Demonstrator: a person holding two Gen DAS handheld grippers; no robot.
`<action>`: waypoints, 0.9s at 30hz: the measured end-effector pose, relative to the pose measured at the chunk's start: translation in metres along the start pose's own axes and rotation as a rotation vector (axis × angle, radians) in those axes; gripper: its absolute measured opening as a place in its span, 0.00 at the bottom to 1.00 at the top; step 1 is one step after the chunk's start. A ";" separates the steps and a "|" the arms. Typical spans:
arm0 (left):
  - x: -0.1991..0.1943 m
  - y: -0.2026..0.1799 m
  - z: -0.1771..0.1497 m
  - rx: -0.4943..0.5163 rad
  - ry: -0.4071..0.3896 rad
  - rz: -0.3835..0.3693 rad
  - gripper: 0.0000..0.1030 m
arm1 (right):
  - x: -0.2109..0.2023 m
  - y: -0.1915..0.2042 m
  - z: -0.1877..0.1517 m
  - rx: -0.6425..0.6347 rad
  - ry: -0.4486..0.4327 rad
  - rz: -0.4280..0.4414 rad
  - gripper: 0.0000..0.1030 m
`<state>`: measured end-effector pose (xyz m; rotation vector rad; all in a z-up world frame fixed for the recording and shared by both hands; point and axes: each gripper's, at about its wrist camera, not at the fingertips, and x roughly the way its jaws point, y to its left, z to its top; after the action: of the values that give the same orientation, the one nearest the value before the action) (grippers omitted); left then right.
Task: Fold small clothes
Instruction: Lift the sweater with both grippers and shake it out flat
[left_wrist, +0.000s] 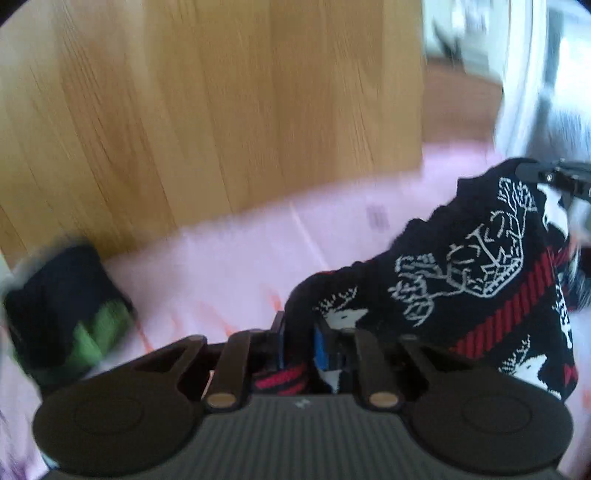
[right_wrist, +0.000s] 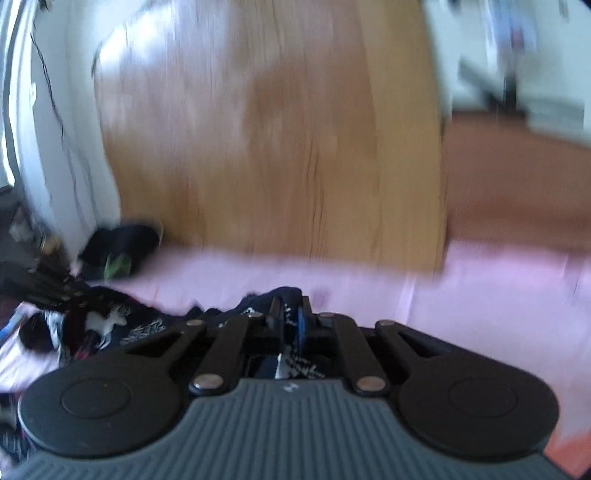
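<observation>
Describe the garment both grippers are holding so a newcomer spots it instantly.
On the pink sheet in front of the wooden panel, find the dark knit garment stretched between the left gripper and right gripper. Unlike the black-and-green folded piece by the panel, it has white reindeer motifs and red stripes.

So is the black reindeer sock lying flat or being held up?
Held up. The sock hangs stretched between the left tool and right tool, above the pink sheet.
</observation>
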<state>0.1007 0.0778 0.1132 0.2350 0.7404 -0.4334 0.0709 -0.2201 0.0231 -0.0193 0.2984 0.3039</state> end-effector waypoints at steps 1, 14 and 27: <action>-0.007 0.001 0.014 -0.004 -0.059 0.036 0.13 | -0.001 0.000 0.016 -0.027 -0.050 -0.019 0.09; 0.048 0.029 0.001 -0.173 0.025 0.321 0.24 | 0.043 -0.023 0.017 0.179 -0.038 0.035 0.31; -0.086 0.037 -0.174 -0.528 -0.026 -0.102 0.95 | -0.039 0.031 -0.100 0.075 0.206 0.329 0.71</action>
<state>-0.0433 0.1976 0.0502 -0.3043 0.8172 -0.3225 -0.0028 -0.2079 -0.0604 0.0737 0.5191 0.6191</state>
